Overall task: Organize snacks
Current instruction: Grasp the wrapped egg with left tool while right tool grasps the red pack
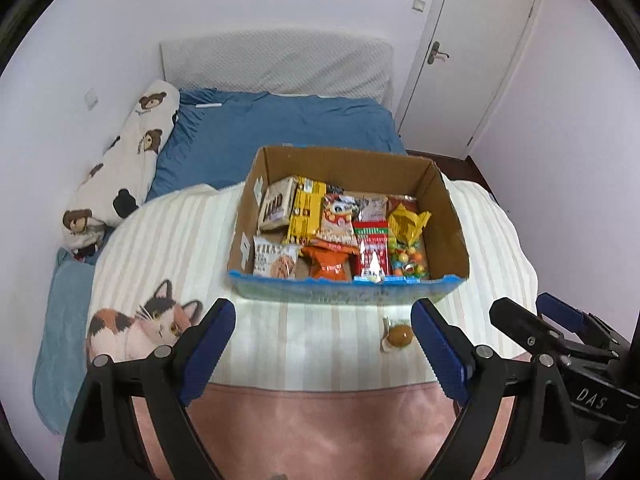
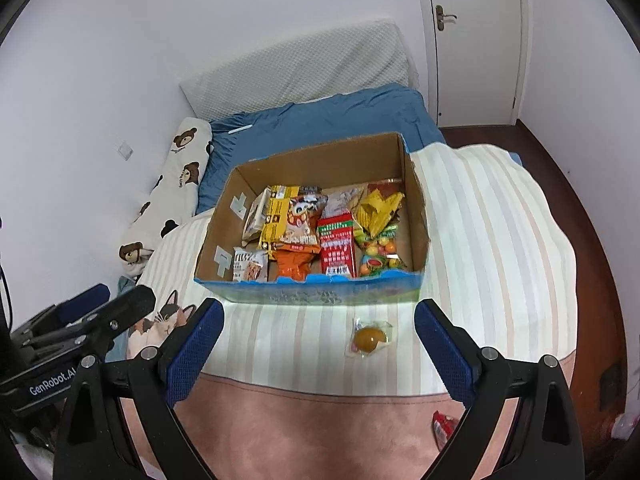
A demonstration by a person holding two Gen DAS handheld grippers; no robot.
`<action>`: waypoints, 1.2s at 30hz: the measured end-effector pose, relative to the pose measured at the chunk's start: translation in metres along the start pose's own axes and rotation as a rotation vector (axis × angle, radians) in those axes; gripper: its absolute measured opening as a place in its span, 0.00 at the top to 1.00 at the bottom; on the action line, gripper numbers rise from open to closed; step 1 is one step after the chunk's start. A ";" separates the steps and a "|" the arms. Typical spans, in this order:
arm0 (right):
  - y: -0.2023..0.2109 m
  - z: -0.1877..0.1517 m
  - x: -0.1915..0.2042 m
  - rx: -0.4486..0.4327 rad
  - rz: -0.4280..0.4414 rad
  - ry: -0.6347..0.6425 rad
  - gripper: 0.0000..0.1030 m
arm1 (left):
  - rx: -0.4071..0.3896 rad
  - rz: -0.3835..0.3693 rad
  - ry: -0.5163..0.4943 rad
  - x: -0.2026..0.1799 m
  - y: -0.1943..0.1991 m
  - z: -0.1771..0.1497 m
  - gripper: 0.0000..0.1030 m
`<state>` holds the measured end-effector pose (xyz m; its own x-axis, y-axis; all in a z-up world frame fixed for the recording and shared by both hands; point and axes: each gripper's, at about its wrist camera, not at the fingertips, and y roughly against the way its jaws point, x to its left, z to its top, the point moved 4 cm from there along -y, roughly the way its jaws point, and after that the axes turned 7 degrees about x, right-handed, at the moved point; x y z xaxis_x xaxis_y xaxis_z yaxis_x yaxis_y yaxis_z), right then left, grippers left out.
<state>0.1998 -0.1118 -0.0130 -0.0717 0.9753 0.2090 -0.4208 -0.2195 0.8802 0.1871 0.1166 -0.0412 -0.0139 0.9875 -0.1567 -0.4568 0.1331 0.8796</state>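
A cardboard box (image 1: 448, 216) (image 2: 418, 220) with a blue front edge sits on the striped blanket and holds several snack packs: yellow, orange, red and a bag of coloured candies (image 1: 406, 258) (image 2: 378, 258). A small clear-wrapped brown snack (image 1: 400, 335) (image 2: 370, 339) lies on the blanket just in front of the box. My left gripper (image 1: 324, 316) hangs open above the blanket, nothing between its blue pads. My right gripper (image 2: 318, 316) is open too and holds nothing; the wrapped snack lies below and between its fingers. A red packet (image 2: 444, 428) lies near the right finger's base.
The striped blanket (image 1: 320, 344) with a cat print (image 1: 136, 328) covers a bed with blue sheets (image 1: 280, 128) and a bear-print pillow (image 1: 128, 160). A white door (image 2: 476, 40) and dark wooden floor (image 2: 592, 240) are at the right. Each gripper shows at the edge of the other's view.
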 end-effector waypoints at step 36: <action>-0.158 -0.179 -0.202 0.392 0.014 -0.568 0.28 | 0.515 0.027 -0.296 -0.142 -0.277 -0.056 0.13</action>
<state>0.1193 -0.2701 -0.2706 0.4550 0.8317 0.3182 -0.0578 -0.3290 0.9426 0.2660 -0.0652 -0.2880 0.2628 0.9627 -0.0646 0.0319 0.0583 0.9978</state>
